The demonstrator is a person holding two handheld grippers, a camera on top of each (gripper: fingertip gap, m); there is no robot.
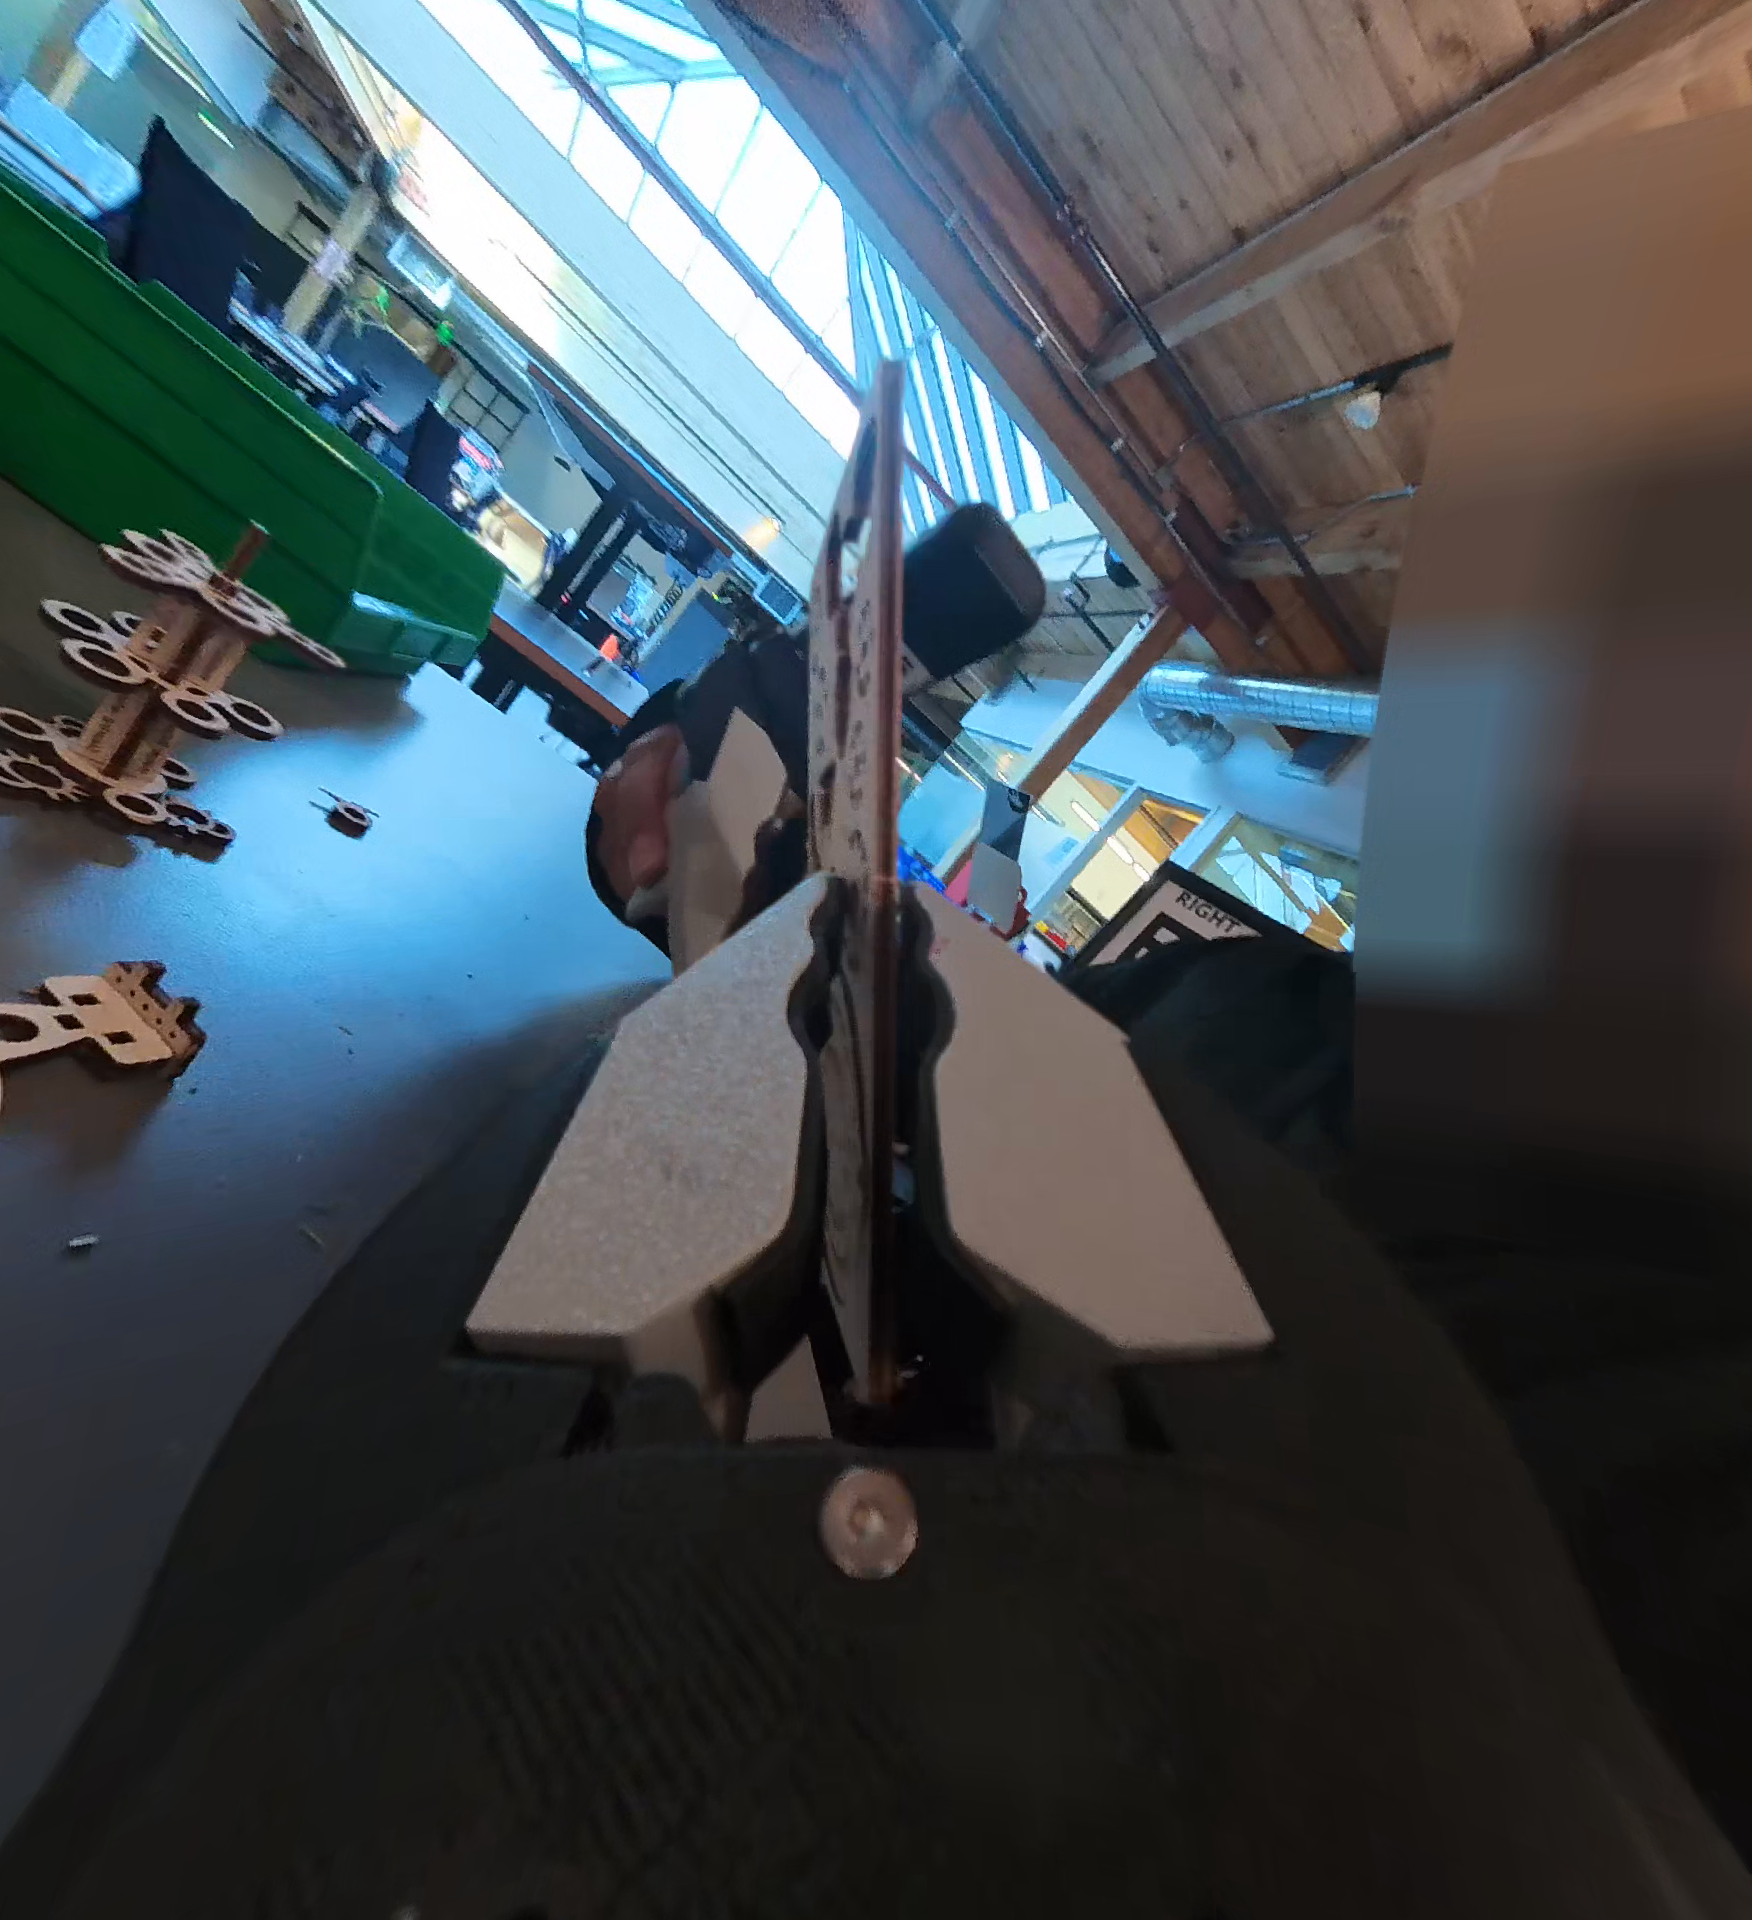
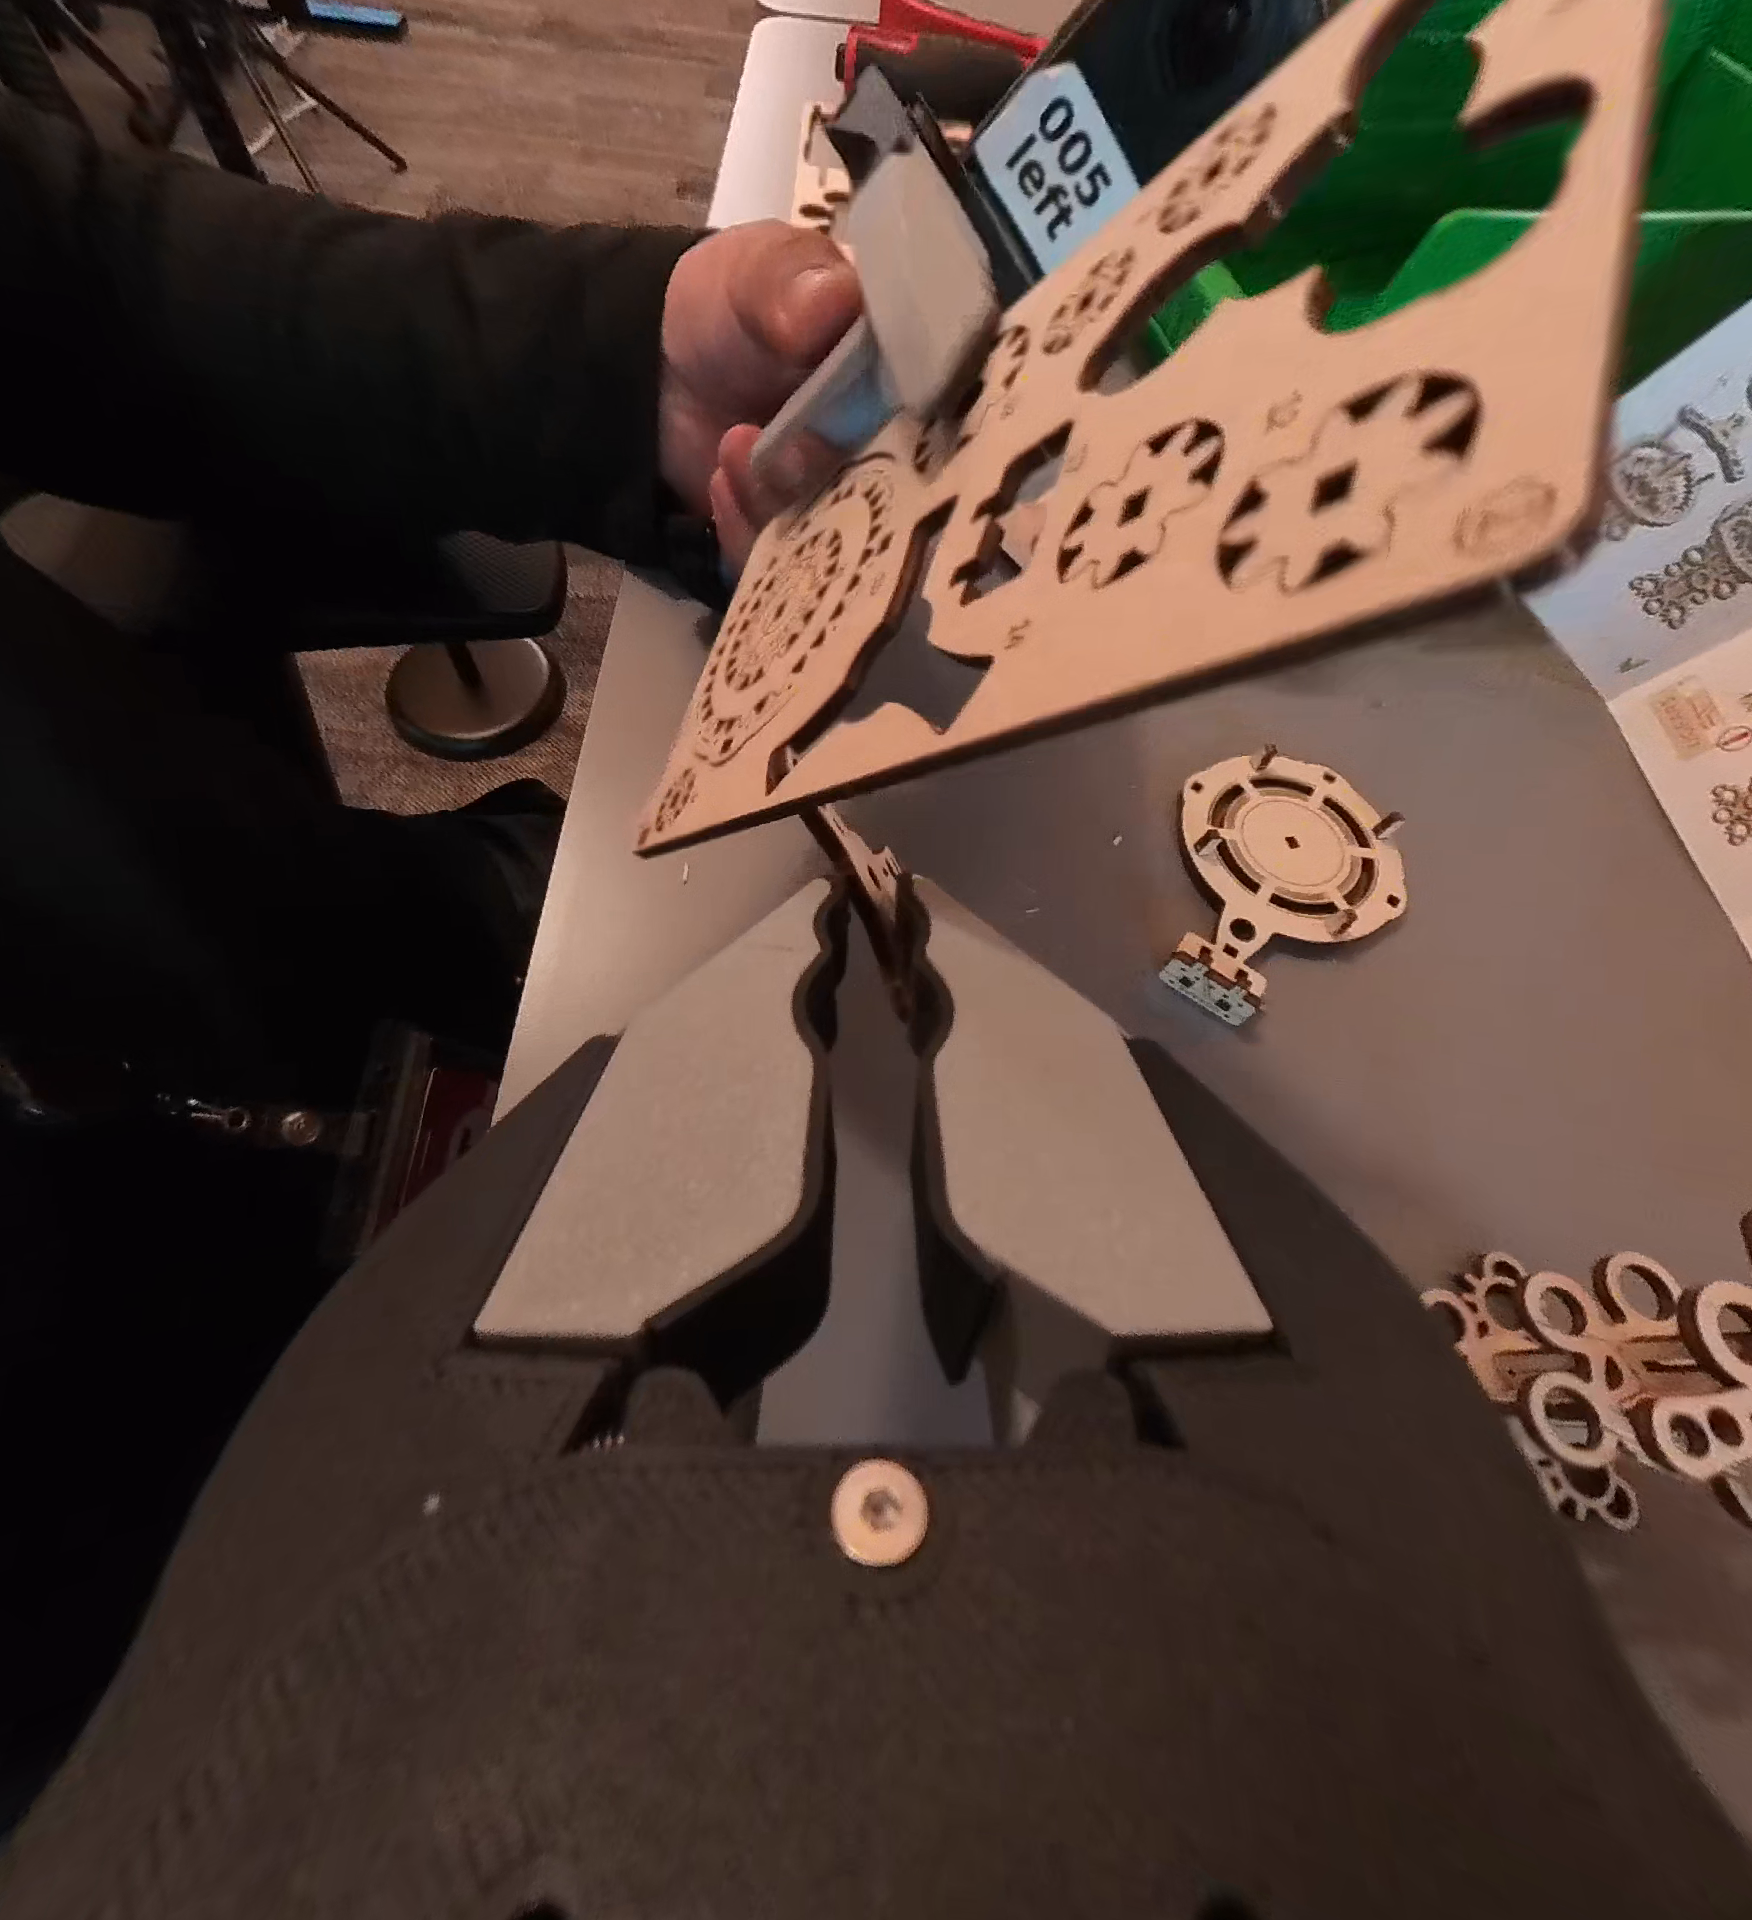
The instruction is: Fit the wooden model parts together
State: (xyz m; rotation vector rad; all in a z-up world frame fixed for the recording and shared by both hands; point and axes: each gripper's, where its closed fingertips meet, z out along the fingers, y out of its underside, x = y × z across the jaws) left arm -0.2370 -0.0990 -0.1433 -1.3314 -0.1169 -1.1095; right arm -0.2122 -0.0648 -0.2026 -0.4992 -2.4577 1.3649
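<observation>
My left gripper (image 1: 867, 904) is shut on a thin laser-cut wooden sheet (image 1: 856, 665), seen edge-on and held up off the table. In the right wrist view the same sheet (image 2: 1256, 436) shows flat, with several punched-out holes, and the left gripper (image 2: 913, 281) clamps its far edge. My right gripper (image 2: 877, 909) is shut on a small wooden part (image 2: 867, 868) just under the sheet's near edge. A tiered wooden model (image 1: 145, 686) stands on the dark table, also at lower right in the right wrist view (image 2: 1661, 1382). A round wooden part (image 2: 1287, 852) lies flat on the table.
A green bin (image 1: 155, 416) stands at the table's back. An instruction sheet (image 2: 1745, 623) lies at the right. A flat wooden part (image 1: 51, 1039) and a tiny piece (image 1: 344, 812) lie on the dark table (image 1: 332, 1039). A person's hand (image 2: 747, 364) and dark sleeve are left. Tip to tip, the grippers are about 8 cm apart. The tiered wooden model (image 1: 145, 686) lies around 15 cm away from my right fingertips.
</observation>
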